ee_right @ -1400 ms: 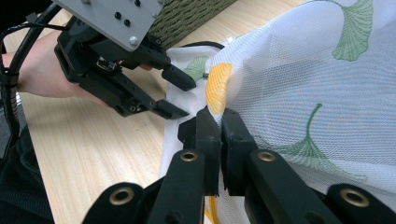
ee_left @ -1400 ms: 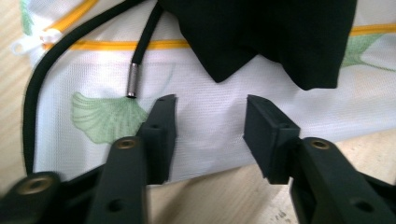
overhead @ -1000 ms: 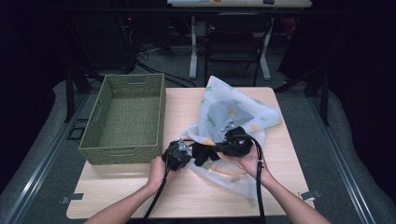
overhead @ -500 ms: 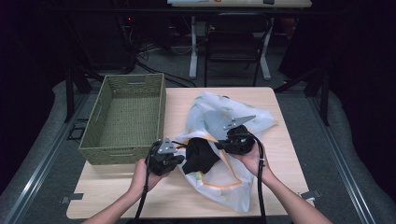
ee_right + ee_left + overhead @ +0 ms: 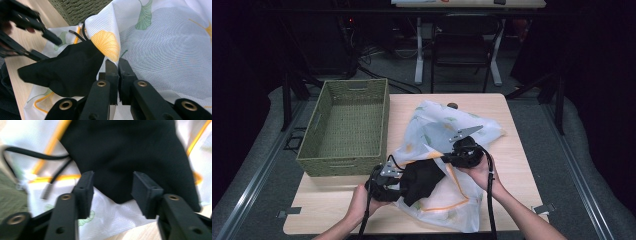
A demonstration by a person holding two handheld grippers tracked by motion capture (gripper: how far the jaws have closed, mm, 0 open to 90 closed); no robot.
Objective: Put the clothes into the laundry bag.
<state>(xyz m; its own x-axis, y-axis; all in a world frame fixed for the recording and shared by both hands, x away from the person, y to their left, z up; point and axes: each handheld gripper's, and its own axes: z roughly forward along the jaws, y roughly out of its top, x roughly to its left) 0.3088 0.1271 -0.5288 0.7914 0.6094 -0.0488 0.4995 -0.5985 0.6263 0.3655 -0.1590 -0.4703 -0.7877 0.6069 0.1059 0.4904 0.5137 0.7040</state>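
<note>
Mesh bag (image 5: 447,150), white with leaf print and orange trim, spread on wooden bench (image 5: 517,150) just beside woven basket (image 5: 347,127); black garment (image 5: 422,180) protruding from bag mouth toward near edge. Right gripper (image 5: 116,65): jaws pressed together, pinching bag fabric beside the garment. Left gripper (image 5: 112,188): jaws just opened, now spread on either side of the garment's tip, pads (image 5: 86,186) apart from the cloth, black drawcord (image 5: 37,157) lying beside.
</note>
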